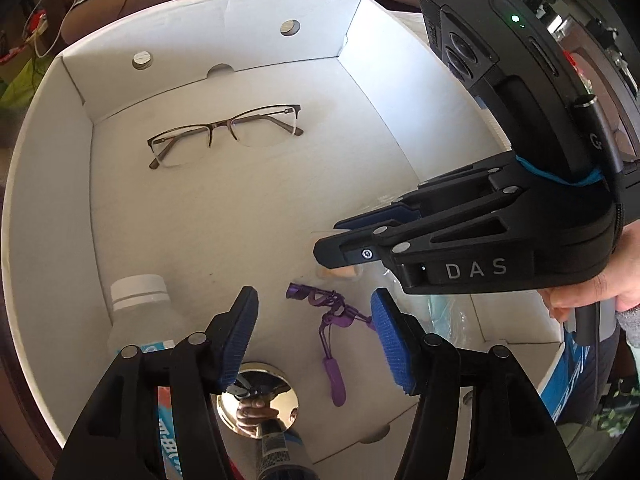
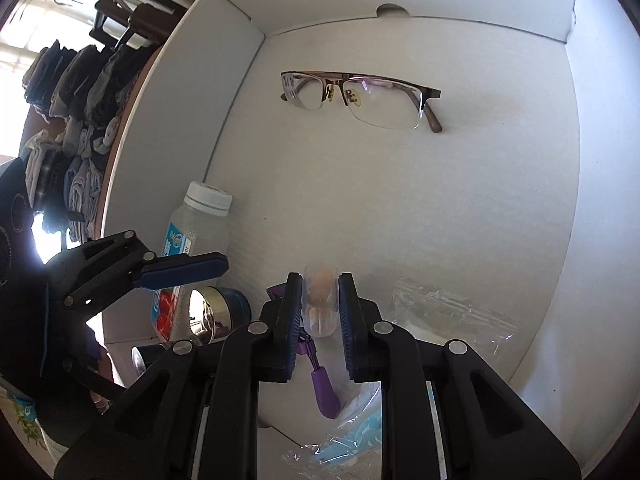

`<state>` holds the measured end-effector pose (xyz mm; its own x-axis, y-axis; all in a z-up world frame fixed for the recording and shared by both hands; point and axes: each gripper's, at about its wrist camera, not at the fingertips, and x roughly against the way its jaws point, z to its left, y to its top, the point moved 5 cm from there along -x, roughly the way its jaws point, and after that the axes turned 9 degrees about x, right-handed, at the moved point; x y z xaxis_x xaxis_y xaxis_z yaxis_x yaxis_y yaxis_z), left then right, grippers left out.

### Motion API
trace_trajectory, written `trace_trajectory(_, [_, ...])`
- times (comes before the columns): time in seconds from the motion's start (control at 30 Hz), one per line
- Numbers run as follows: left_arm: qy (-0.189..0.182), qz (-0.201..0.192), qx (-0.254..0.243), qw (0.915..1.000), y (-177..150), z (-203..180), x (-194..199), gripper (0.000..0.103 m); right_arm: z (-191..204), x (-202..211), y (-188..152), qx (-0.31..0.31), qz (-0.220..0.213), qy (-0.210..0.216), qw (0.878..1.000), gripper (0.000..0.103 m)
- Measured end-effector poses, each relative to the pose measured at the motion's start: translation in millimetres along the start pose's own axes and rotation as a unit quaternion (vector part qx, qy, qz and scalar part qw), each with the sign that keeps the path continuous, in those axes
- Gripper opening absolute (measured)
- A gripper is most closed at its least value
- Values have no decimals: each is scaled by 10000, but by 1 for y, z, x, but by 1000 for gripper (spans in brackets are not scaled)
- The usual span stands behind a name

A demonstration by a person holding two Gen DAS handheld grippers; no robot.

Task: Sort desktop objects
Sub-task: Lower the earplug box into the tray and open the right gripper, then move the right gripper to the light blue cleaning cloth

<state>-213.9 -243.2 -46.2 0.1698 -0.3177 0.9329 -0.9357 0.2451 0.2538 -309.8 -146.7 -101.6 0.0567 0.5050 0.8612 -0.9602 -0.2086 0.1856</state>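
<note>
Two grippers over white cardboard box (image 1: 48, 208). Right gripper (image 2: 320, 304) nearly closed, clamping small clear plastic packet (image 2: 320, 300) above box floor: judged light, slippery, crushable; mid-body hold apt. Left gripper (image 1: 312, 336) half open, empty, above purple eyelash curler (image 1: 332, 328).

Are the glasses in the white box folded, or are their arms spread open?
Folded. The glasses lie flat on the floor of the white box, and both arms are tucked in behind the lenses, only their brown tips showing.
</note>
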Motion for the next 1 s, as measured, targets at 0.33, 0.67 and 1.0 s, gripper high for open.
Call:
trace_trajectory(0.33, [37, -14, 64, 10000, -7, 2, 4, 61, 2, 4, 2, 141, 395, -990, 9942, 21])
trace_trajectory(0.67, [73, -101, 105, 9999, -17, -9, 21, 61, 18, 45, -7, 460, 238, -1528, 9869, 24])
trace_trajectory(1.0, [157, -540, 182, 9983, -33, -43, 63, 80, 41, 116, -52, 767, -164, -1551, 9848, 52])
